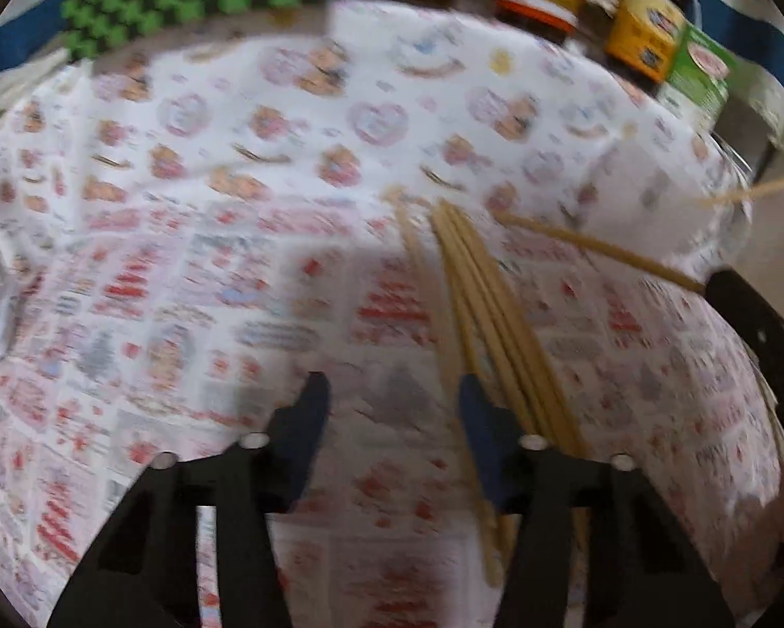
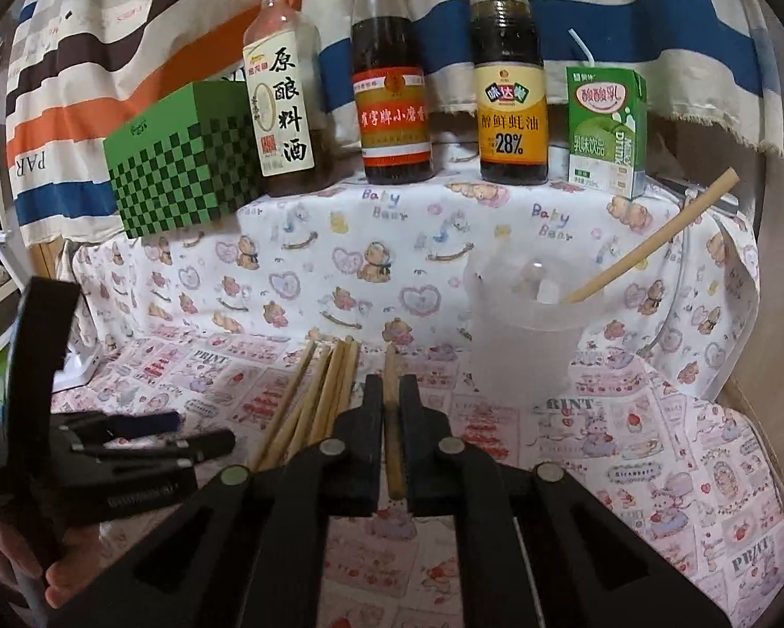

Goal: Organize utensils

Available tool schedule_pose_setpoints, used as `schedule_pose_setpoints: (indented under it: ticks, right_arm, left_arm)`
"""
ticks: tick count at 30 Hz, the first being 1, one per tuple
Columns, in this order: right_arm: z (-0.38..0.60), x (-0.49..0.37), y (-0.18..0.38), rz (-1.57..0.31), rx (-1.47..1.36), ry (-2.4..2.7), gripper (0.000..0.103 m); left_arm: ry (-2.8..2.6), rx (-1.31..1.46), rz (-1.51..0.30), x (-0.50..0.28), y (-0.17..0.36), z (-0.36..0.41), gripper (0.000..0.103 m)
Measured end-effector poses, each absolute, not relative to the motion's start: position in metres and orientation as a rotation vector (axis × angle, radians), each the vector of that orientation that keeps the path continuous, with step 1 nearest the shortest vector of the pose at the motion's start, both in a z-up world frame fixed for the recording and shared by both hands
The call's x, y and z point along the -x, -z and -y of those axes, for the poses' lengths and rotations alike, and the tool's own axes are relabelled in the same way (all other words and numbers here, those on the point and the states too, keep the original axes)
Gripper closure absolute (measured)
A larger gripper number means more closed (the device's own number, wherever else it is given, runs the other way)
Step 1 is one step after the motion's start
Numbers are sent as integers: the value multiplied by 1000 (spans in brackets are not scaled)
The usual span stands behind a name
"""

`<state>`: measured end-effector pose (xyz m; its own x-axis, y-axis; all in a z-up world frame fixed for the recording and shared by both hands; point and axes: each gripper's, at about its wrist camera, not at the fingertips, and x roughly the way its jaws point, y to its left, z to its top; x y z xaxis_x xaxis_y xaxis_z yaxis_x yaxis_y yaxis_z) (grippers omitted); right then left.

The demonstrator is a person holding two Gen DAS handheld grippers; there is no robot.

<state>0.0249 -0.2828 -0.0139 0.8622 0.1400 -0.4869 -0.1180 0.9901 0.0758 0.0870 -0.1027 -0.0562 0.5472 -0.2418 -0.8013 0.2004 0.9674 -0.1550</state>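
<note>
Where chopsticks (image 2: 318, 397) lie, right claw's (image 2: 390, 392) chopstick (image 2: 392, 418).

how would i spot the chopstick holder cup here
Find the row of three sauce bottles at the back of the table. In front of the green milk carton stands a translucent cup; it alone holds a chopstick leaning out over its rim.

My work surface is a table draped in a white cotton cloth (image 2: 308, 256) printed with bears and hearts. A loose bundle of pale wooden chopsticks (image 2: 313, 392) lies near the front middle. A translucent plastic cup (image 2: 523, 335) stands to their right. Along the far edge stand a green chequered box (image 2: 182, 183), three tall glass sauce bottles (image 2: 392, 104) and a green drink carton (image 2: 604, 131).
</note>
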Motion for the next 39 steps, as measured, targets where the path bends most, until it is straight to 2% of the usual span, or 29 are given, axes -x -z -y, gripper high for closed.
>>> schedule_pose_setpoints:
  ticks: [5, 9, 11, 19, 23, 25, 26, 28, 30, 34, 39]
  right_arm:
    - [278, -30, 21, -558, -62, -156, 97]
    - [281, -29, 20, -534, -69, -145, 97]
    - [281, -27, 18, -510, -76, -146, 97]
    - [280, -21, 13, -444, -48, -132, 97]
    - [282, -19, 9, -426, -58, -126, 97]
    - [284, -17, 8, -411, -71, -122, 97]
    - [285, -15, 6, -394, -82, -118, 97]
    - [288, -11, 2, -360, -94, -118, 97]
    - [291, -4, -4, -310, -110, -120, 97]
    - [293, 10, -14, -210, -113, -129, 97]
    - [291, 13, -18, -198, -107, -153, 98]
  left_arm:
    - [325, 1, -982, -81, 61, 118, 74]
    - [276, -58, -985, -80, 59, 123, 77]
    - [273, -52, -1009, -80, 57, 123, 82]
    - [341, 23, -1075, -80, 58, 120, 82]
    - [326, -29, -1052, -74, 60, 126, 82]
    - [301, -41, -1042, -72, 61, 128, 97]
    - [291, -33, -1043, -73, 61, 128, 98]
    - [275, -52, -976, -67, 52, 129, 98]
    - [241, -88, -815, -51, 26, 130, 99]
    - [272, 2, -607, -29, -10, 114, 99]
    - [286, 83, -420, -13, -37, 93, 99]
